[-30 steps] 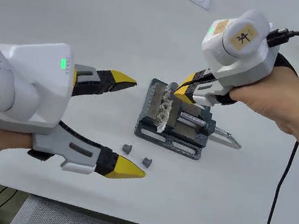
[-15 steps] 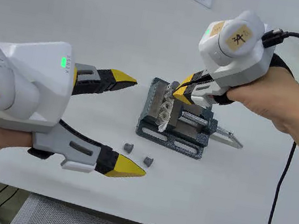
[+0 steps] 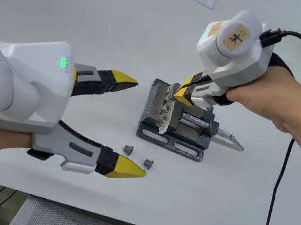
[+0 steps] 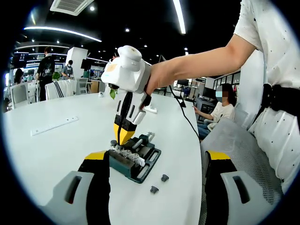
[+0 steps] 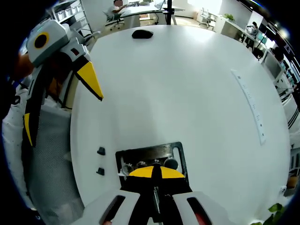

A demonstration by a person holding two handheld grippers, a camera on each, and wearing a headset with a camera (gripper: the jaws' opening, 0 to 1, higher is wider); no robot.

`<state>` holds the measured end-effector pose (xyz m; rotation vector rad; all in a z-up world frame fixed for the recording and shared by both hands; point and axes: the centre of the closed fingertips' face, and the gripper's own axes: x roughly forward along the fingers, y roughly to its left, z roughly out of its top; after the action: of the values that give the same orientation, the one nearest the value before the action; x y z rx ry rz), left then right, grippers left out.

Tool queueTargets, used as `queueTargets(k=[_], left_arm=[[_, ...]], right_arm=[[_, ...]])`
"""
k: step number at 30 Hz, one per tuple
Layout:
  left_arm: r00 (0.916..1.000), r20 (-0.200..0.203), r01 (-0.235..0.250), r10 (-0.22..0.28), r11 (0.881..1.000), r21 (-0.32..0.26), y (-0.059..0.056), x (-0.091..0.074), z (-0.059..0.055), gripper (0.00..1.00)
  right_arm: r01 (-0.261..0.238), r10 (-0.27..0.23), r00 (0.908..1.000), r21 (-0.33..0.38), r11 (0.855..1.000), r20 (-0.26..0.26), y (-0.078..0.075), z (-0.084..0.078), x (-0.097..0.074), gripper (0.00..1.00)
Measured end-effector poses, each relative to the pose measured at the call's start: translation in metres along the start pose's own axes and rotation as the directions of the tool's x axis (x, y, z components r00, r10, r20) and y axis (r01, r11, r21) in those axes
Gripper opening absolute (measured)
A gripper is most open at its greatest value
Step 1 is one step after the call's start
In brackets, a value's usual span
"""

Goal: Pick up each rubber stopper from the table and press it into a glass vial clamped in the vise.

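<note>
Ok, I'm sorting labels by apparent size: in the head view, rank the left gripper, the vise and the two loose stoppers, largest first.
1. left gripper, though nearness to the camera enlarges it.
2. vise.
3. loose stoppers, both alike, so unranked between themselves.

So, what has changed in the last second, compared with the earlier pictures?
The right gripper, jaws shut, has tilted and edged slightly left and down over the vials in the vise. The open left gripper and the two stoppers on the table stayed put.
</note>
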<state>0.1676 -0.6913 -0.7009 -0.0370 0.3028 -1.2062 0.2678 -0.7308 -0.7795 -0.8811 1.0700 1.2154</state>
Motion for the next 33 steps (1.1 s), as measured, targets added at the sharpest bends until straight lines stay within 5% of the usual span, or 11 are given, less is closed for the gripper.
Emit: queueTargets(k=[33], left_arm=[[0.9999, 0.010, -0.012, 0.012, 1.000, -0.001, 0.0038, -0.0006, 0.0037, 0.79]], right_arm=[[-0.010, 0.010, 0.9960, 0.000, 1.000, -0.088, -0.0006, -0.0016, 0.0040, 0.00]])
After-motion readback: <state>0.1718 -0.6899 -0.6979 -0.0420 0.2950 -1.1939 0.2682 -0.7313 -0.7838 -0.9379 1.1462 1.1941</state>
